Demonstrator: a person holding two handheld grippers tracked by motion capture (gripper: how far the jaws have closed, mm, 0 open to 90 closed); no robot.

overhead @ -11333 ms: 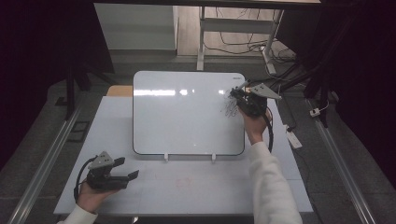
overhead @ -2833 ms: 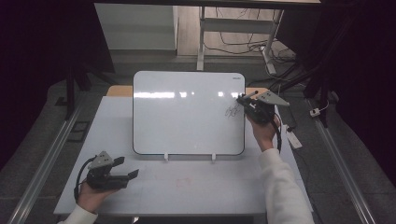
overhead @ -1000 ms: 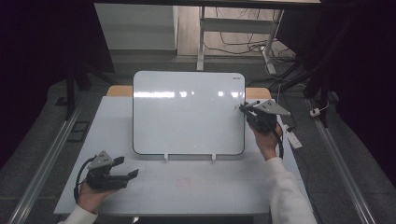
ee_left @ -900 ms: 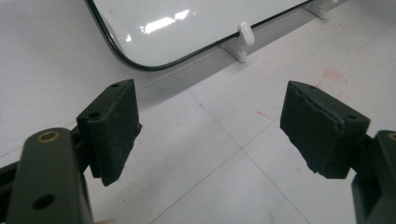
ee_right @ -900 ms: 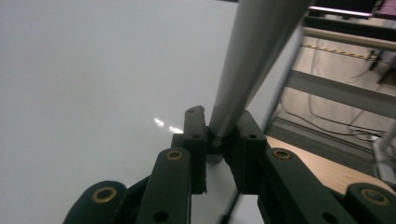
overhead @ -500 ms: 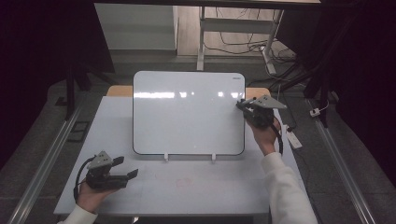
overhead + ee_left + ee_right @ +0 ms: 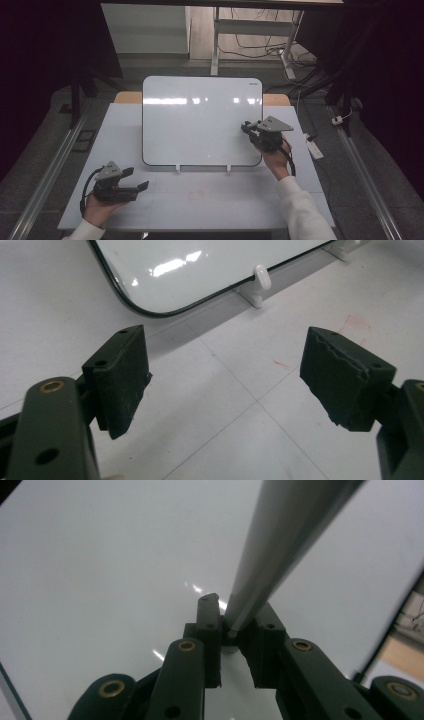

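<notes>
The right claw [image 7: 248, 128] is clamped on a slim grey rod-shaped tool [image 7: 280, 555], most likely a marker or a wiping stick; its working end runs out of the right gripper view, so which it is cannot be told. The jaws stand nearly together with the tool's butt wedged between the pads [image 7: 210, 630], a grip that fixes the tool along the claw's axis so that the hand can steer its far end like a pen.

Ahead of this claw, and under it in the high view, lies the whiteboard [image 7: 200, 120], with the claw over its right-hand part near the edge. The board leans back on two small white clips [image 7: 261, 277] at its lower edge, which tilt its face toward the person and keep it from sliding under pressure. Its surface looks clean around the claw, so the work there seems close to done.

The left claw [image 7: 135, 178] rests on the desk [image 7: 210, 197], well short of the board and off to its lower left corner. Its jaws stand wide apart with nothing between them. Judging by that, it is parked clear of the board, leaving the other hand free room.
</notes>
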